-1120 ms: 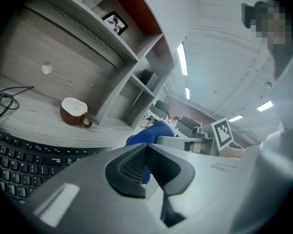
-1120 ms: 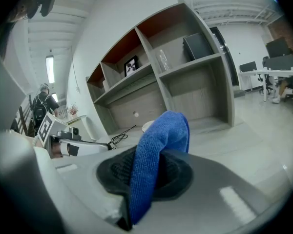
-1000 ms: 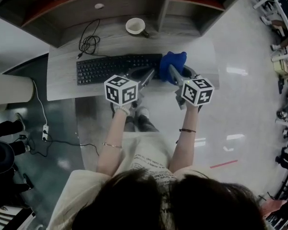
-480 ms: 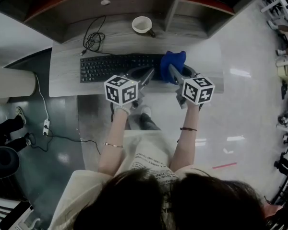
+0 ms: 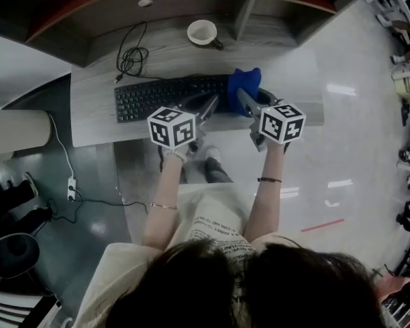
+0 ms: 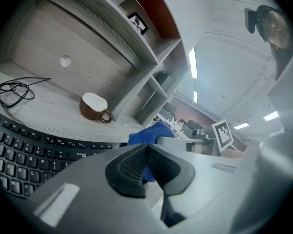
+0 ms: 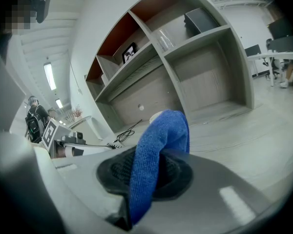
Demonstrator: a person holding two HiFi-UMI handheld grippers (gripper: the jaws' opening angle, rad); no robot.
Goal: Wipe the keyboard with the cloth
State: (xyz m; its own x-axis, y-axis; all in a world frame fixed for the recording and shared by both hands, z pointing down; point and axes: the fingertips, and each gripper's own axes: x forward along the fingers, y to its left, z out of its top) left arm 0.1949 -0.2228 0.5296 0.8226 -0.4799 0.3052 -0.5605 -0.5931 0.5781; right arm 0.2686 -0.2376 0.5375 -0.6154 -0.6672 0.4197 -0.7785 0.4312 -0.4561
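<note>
Pinching the cloth (image 7: 157, 152) tight between its jaws, the right gripper (image 5: 246, 102) holds it over the right end of the keyboard (image 5: 165, 96). A fold stands up above the pads and a tail hangs below. It is a blue, nubbly cloth, soft and thick, bunched rather than spread flat. From where I stand I can't tell whether it touches the keys. The keyboard is black and lies along the front of the desk (image 5: 90, 118), its keys bare. I'd say the wipe is only at its start: the cloth is in hand and brought to the keys, with the whole length yet to cover. The next move calls for lowering the bunch onto the keys and drawing it leftward with light, even pressure, so the board doesn't slide. The left gripper (image 5: 206, 106) sits just beside, above the keyboard's near edge, jaws pressed together on nothing; it could steady the board. Further back lie a cable (image 5: 128, 59) and a mug (image 5: 202, 33).
</note>
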